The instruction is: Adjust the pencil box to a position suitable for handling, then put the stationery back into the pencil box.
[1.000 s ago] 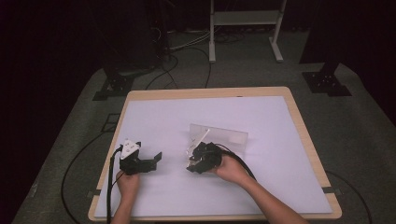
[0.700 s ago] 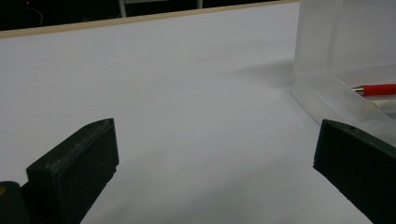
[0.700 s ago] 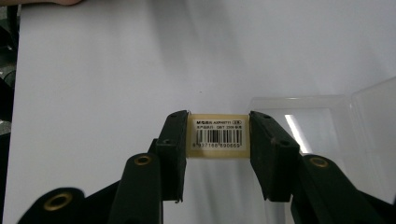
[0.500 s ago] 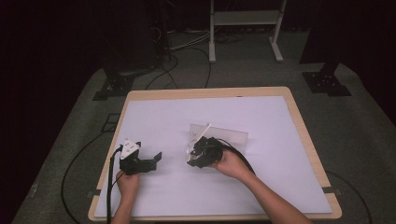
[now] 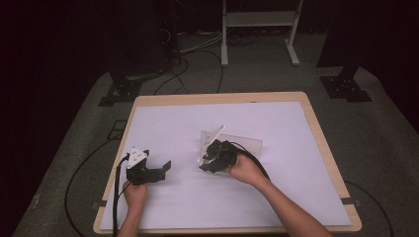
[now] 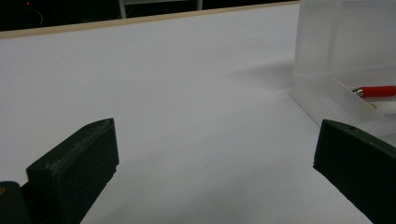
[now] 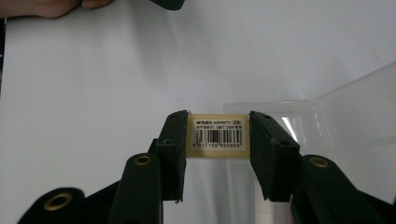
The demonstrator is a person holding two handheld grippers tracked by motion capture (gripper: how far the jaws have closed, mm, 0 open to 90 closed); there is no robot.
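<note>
The right hand-held gripper (image 7: pixel 218 140) clamps a cream eraser (image 7: pixel 218 136), its label showing a barcode and small unreadable print; the left hand-held gripper (image 6: pixel 215 163) gapes wide, empty.

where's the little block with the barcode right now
The barcode block is clamped between the right gripper jaws in the right gripper view, just above the near edge of the clear plastic box, right of the table's middle.

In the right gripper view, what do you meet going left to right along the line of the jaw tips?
Bare white table surface → the right tool's left jaw → small cream block with a barcode label, clamped between the jaws → its right jaw → open clear plastic case.
</note>
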